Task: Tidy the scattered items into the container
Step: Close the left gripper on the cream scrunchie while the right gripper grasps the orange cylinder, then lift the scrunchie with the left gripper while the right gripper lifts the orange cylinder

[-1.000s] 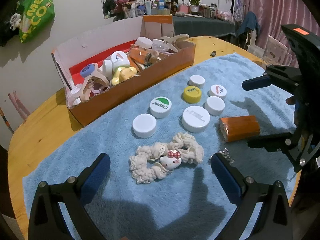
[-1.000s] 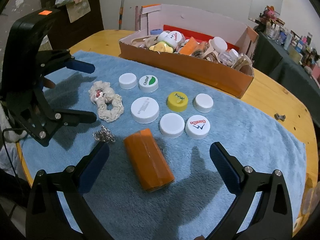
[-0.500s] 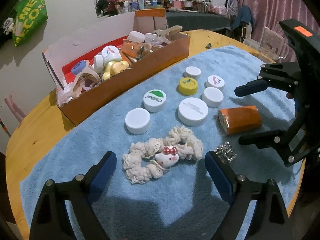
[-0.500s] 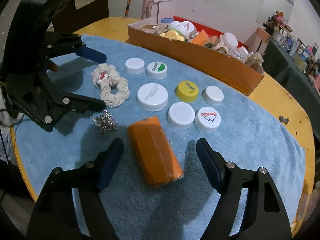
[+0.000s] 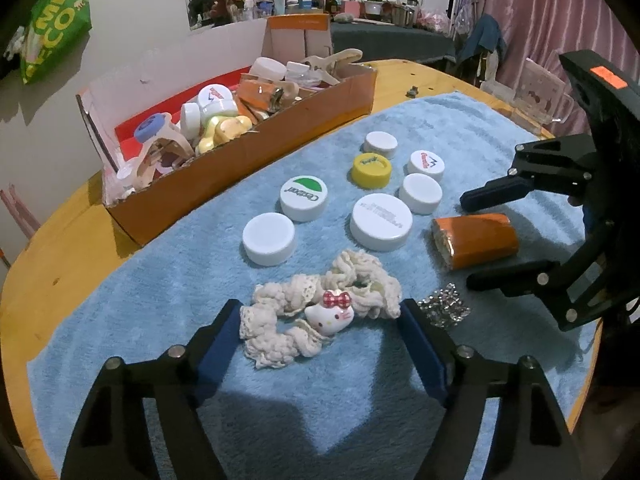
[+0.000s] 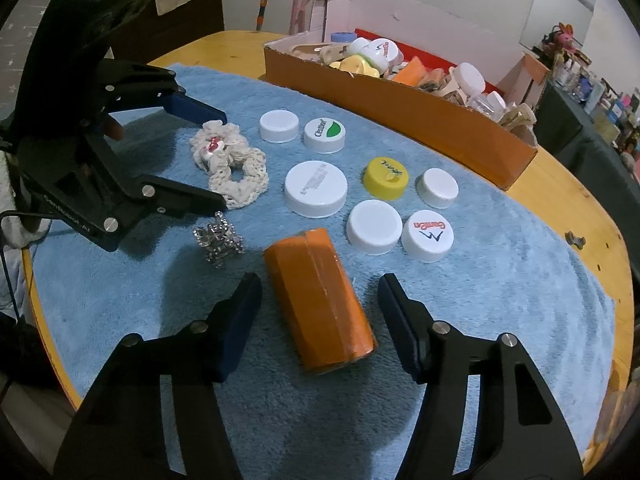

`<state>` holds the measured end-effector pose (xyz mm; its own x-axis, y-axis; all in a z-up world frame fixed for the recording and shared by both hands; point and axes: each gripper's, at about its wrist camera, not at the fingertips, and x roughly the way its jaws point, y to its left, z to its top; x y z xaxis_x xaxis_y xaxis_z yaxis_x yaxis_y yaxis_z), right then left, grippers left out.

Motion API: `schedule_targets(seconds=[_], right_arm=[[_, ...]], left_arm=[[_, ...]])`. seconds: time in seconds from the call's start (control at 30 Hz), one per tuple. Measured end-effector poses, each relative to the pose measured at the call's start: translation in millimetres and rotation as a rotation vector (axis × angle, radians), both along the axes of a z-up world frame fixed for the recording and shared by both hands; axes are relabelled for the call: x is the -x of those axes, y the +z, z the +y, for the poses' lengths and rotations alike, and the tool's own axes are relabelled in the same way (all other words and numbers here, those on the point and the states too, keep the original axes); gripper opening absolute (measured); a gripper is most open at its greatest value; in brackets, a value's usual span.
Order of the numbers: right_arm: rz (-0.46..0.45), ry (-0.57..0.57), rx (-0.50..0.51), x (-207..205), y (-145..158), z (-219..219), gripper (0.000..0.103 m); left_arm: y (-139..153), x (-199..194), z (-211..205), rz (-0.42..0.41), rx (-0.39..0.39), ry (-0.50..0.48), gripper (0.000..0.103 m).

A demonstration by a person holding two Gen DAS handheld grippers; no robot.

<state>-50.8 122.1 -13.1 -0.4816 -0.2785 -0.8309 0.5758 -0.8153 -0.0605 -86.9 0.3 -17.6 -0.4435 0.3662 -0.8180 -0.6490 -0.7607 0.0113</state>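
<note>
A cream lace scrunchie with a cat charm (image 5: 320,312) lies on the blue towel (image 5: 160,304); it also shows in the right wrist view (image 6: 230,162). My left gripper (image 5: 320,312) is open, its jaws either side of the scrunchie, not touching it. An orange roll (image 6: 320,300) lies between the open jaws of my right gripper (image 6: 318,288); it also shows in the left wrist view (image 5: 474,240). Several bottle caps (image 5: 380,220) and a silver trinket (image 6: 218,242) lie on the towel. The cardboard box (image 5: 248,160) stands behind, full of items.
The towel covers a round wooden table (image 5: 52,248). A small metal piece (image 6: 574,238) lies on the bare wood at the right. A green bag (image 5: 56,24) hangs on the wall; cluttered shelves and a pink curtain (image 5: 540,12) stand beyond.
Both grippers have moved forward and down and narrowed. The left now brackets the scrunchie, the right brackets the orange roll.
</note>
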Motion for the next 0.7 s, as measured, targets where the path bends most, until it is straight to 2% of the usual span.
schedule_targets(seconds=[0.37, 0.47, 0.5, 0.7], right_arm=[[-0.008, 0.003, 0.026, -2.3, -0.9, 0.2, 0.046], [-0.006, 0.0, 0.032, -3.6, -0.9, 1.3, 0.041], [-0.007, 0.0, 0.034, -3.6, -0.9, 1.6, 0.041], [0.001, 0.003, 0.027, -4.9, -0.3, 0.4, 0.039]], left_arm=[[1.8, 4.5, -4.5, -0.028, -0.039, 0.015, 0.06], [3.2, 6.2, -6.6, -0.035, -0.05, 0.027, 0.046], [3.4, 6.9, -7.7, -0.036, -0.053, 0.032, 0.039], [4.3, 5.8, -8.9, -0.031, -0.051, 0.037, 0.037]])
